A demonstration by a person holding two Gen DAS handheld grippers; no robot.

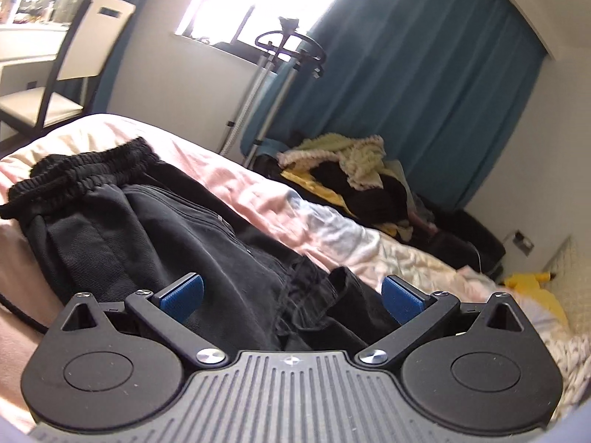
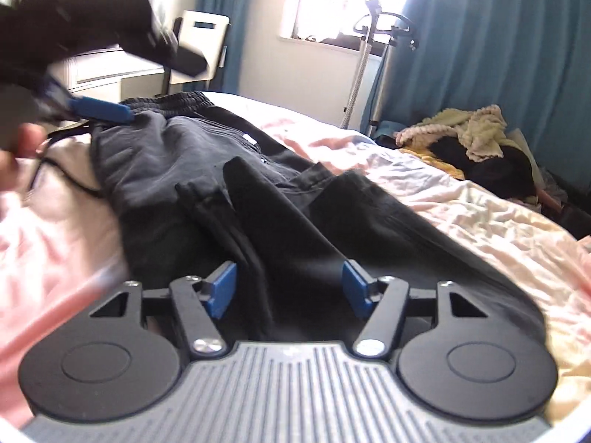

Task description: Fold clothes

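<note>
Black trousers lie crumpled on a pink bedsheet, their elastic waistband at the far end. My left gripper hovers low over the leg fabric, open, its blue pads wide apart with nothing pinched. In the right wrist view the trousers run away from me, with a raised fold of leg fabric between the spread fingers of my open right gripper. That view also shows the left gripper, blurred, at upper left near the waistband, with a hand behind it.
A pile of mixed clothes sits past the bed's far side, in front of a teal curtain. A garment steamer stand rises by the window. A white chair is at far left, and a yellow soft toy lies at the right.
</note>
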